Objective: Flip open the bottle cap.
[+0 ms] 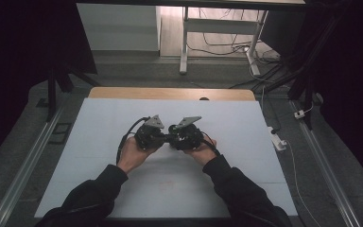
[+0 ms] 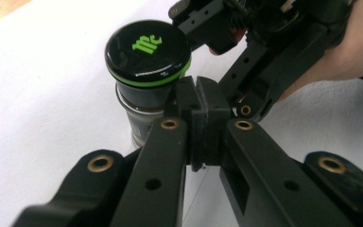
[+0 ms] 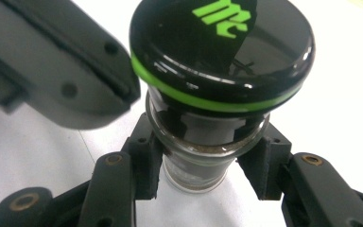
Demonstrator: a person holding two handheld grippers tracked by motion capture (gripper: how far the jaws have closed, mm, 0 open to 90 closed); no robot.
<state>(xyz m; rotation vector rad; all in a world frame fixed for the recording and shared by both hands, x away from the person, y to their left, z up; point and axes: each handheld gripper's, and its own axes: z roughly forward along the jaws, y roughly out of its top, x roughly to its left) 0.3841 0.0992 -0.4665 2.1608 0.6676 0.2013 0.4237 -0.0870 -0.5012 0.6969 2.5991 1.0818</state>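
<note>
Right gripper view shows jaws clamping the jar (image 3: 208, 142) beneath its lid (image 3: 222, 52).

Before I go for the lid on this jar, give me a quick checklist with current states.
1. Right gripper jaws around the jar below its neck: ok.
2. Firm squeeze on the glass: cannot tell; pads sit at both sides, contact unclear.
3. Lid seated on jar: ok, green ring level.
4. Left gripper ready to take lid: not ok, jaws shut, beside the lid.
5. Jar upright on the white table: ok.
</note>
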